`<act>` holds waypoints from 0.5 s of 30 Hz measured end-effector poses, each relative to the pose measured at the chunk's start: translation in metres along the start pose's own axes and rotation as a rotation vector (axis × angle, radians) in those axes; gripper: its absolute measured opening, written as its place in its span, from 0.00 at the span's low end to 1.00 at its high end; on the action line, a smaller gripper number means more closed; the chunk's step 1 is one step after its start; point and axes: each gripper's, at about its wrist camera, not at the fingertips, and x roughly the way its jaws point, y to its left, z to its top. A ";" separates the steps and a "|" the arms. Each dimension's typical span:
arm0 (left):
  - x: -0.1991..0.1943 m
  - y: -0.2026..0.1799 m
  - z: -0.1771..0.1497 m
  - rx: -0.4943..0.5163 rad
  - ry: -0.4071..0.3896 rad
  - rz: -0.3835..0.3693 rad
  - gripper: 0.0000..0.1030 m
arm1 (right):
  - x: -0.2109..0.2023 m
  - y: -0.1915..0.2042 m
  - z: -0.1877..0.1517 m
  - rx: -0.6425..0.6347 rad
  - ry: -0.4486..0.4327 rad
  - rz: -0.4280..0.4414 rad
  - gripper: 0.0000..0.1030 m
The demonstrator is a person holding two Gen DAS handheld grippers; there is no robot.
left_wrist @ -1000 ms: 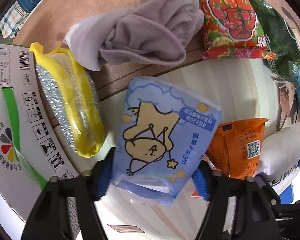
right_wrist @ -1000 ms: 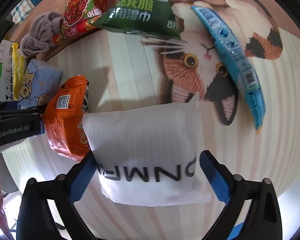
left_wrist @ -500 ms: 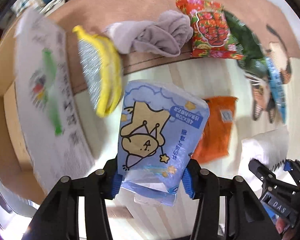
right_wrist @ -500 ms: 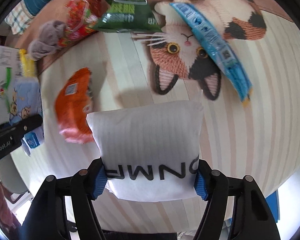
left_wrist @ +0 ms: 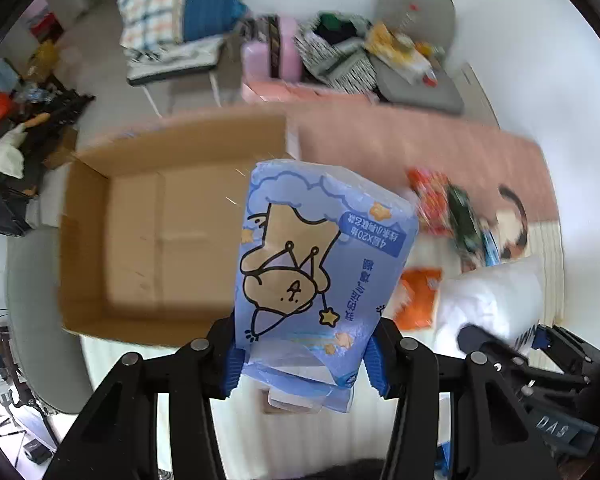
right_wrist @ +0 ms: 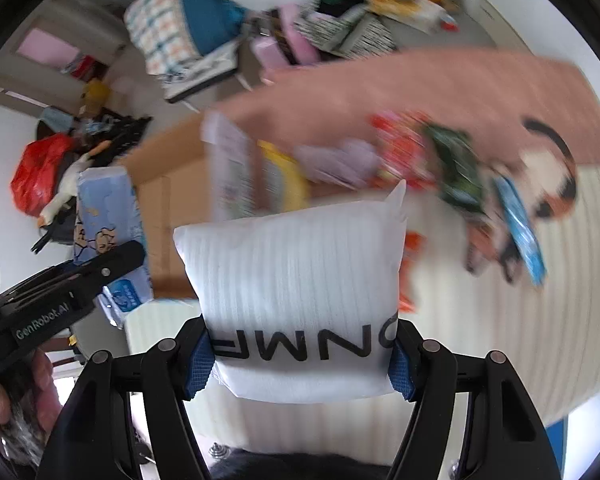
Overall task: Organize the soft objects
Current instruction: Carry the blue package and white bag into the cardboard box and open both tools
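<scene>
My left gripper [left_wrist: 302, 364] is shut on a blue tissue pack with a cartoon bear [left_wrist: 320, 264] and holds it in the air in front of an open cardboard box [left_wrist: 148, 236]. My right gripper [right_wrist: 300, 360] is shut on a white padded pouch with black letters [right_wrist: 296, 280], lifted above the striped mat. The pouch also shows in the left wrist view [left_wrist: 496, 300], and the blue pack in the right wrist view [right_wrist: 108, 216]. The box [right_wrist: 168, 200] looks empty inside.
On the cat-pattern mat [right_wrist: 552, 264] lie an orange packet [left_wrist: 418, 296], a red floral packet [right_wrist: 400, 148], a green wipes pack [right_wrist: 460, 168], a blue packet [right_wrist: 520, 228], a grey cloth [right_wrist: 340, 160] and a yellow sponge [right_wrist: 284, 176]. Cluttered chairs stand behind.
Both grippers have risen and tilted up with their loads. The left one has swung the blue pack left toward the open box, whose inside is now in view.
</scene>
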 end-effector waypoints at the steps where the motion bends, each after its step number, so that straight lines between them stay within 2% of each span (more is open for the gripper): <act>1: 0.011 0.003 0.004 -0.003 -0.009 0.008 0.45 | 0.003 0.021 0.009 -0.017 -0.007 0.000 0.70; 4: 0.008 0.045 0.020 -0.032 -0.012 0.015 0.45 | 0.018 0.073 0.032 -0.034 -0.003 -0.013 0.70; 7: 0.026 0.078 0.040 -0.068 -0.004 0.018 0.45 | 0.045 0.114 0.053 -0.046 0.009 -0.041 0.70; 10: 0.056 0.109 0.062 -0.100 0.038 -0.002 0.45 | 0.079 0.150 0.078 -0.049 0.030 -0.075 0.70; 15: 0.115 0.141 0.094 -0.156 0.153 -0.094 0.45 | 0.138 0.182 0.105 -0.054 0.068 -0.139 0.70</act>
